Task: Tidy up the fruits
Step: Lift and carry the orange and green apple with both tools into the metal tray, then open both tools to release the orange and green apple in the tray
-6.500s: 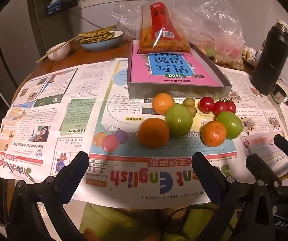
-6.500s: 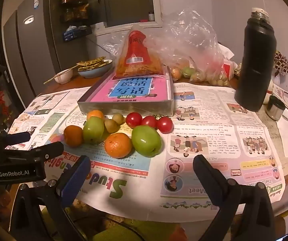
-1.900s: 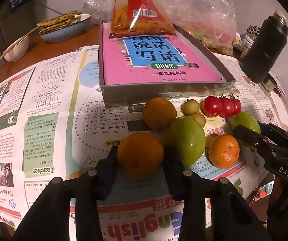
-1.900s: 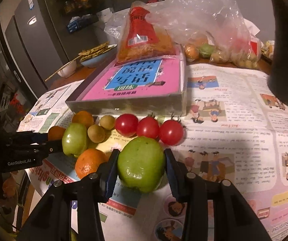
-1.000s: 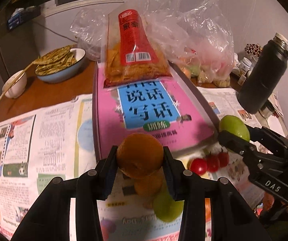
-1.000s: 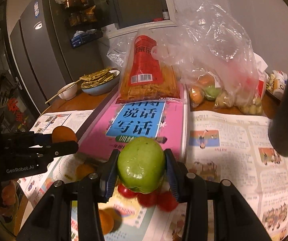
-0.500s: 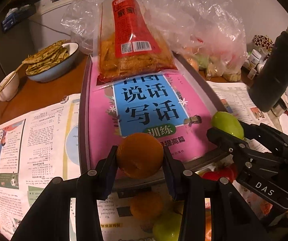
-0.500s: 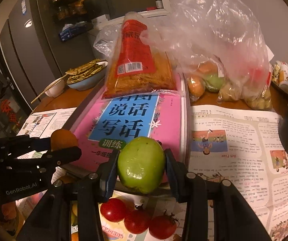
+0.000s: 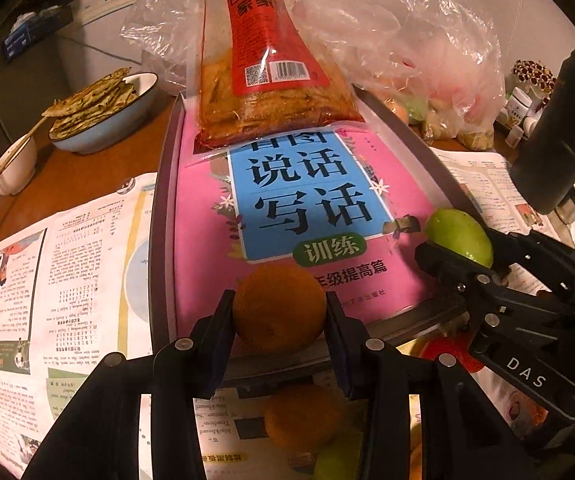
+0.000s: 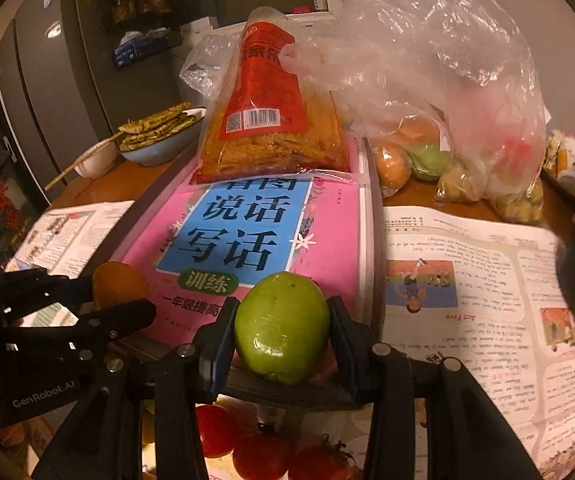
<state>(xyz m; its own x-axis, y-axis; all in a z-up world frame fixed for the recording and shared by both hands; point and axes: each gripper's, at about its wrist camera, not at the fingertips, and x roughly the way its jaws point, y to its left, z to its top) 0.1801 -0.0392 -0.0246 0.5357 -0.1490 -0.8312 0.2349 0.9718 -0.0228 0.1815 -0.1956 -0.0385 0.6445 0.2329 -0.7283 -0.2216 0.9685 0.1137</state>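
My left gripper is shut on an orange, held just over the near end of a grey tray lined with a pink book. My right gripper is shut on a green apple above the tray's near right corner. In the left wrist view the right gripper and apple show at the right; in the right wrist view the left gripper and orange show at the left. Another orange and red tomatoes lie on the newspaper below.
A red-labelled snack bag lies on the tray's far end. Clear plastic bags of fruit sit behind at right. A black flask stands at right. A bowl of flatbread and a small white bowl are at far left.
Both grippers, each with its fruit, have come forward and down from above the newspaper to hover low over the tray's near end.
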